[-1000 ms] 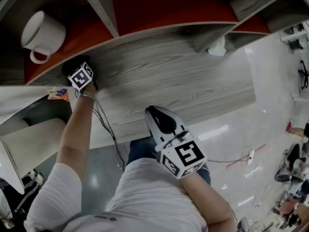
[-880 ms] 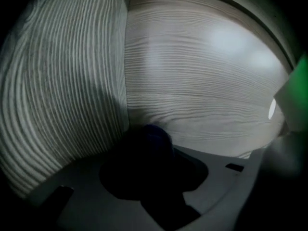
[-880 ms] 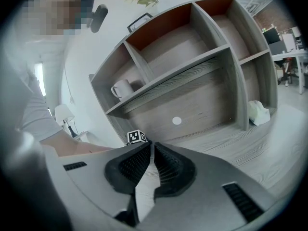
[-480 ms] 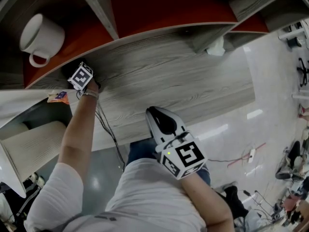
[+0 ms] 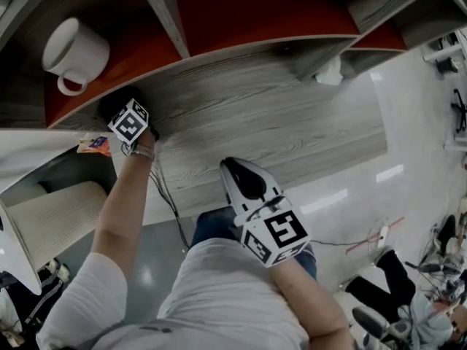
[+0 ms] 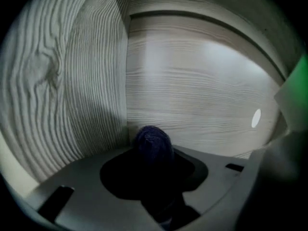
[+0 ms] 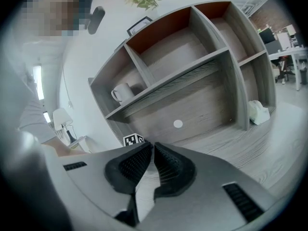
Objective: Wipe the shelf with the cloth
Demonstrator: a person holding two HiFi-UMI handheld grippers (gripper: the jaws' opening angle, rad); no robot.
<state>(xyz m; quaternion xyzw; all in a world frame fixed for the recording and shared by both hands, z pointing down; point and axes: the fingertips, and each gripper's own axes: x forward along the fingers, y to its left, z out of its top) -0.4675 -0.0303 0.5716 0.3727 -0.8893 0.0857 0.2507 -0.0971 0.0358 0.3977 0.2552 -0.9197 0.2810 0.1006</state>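
My left gripper [image 5: 124, 115] reaches into the left end of the grey wood-grain shelf [image 5: 255, 93], under its upper board; its tips are hidden in the head view. In the left gripper view, its jaws are shut on a dark blue cloth [image 6: 153, 146]. The bunched cloth sits close to the inner corner where the side wall [image 6: 72, 81] meets the back panel [image 6: 202, 95]. My right gripper [image 5: 233, 170] hovers near my body over the shelf's lower surface, shut with nothing between its ribbed pads [image 7: 132, 165].
A white mug [image 5: 73, 53] stands in the upper left compartment. A white crumpled object [image 5: 330, 71] lies by a divider at the right. A small orange packet [image 5: 95, 144] and a black cable [image 5: 164, 195] are beside my left arm. Glossy floor lies to the right.
The head view has shifted slightly. My left gripper stays at the shelf's left end, drawn back a little toward me. The right gripper has not moved.
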